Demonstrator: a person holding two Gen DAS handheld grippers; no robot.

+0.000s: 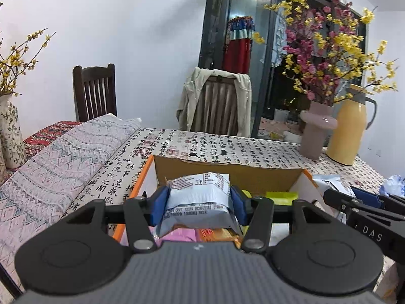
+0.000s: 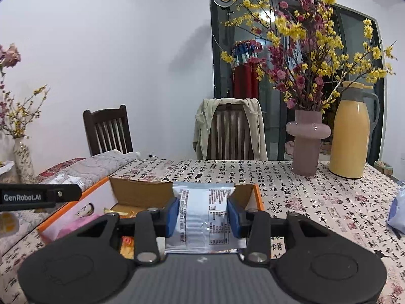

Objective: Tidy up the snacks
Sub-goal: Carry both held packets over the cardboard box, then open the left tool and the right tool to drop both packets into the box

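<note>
An open cardboard box with orange edges (image 1: 145, 171) (image 2: 73, 202) sits on the calligraphy tablecloth and holds pink, orange and yellow-green snack packs (image 1: 217, 234). My left gripper (image 1: 198, 202) is shut on a white-and-blue snack packet (image 1: 200, 197) and holds it over the box. My right gripper (image 2: 202, 215) is shut on a similar white snack packet (image 2: 202, 215) above the box's right end. The right gripper also shows at the right edge of the left wrist view (image 1: 364, 202). The left gripper's arm shows at the left of the right wrist view (image 2: 40, 195).
A pink vase with flowers (image 2: 307, 141) and a yellow thermos (image 2: 350, 136) stand at the back right. More packets lie right of the box (image 1: 329, 181) (image 2: 397, 210). Folded cloth (image 1: 63, 157) lies left. Two chairs (image 2: 108, 129) stand behind the table.
</note>
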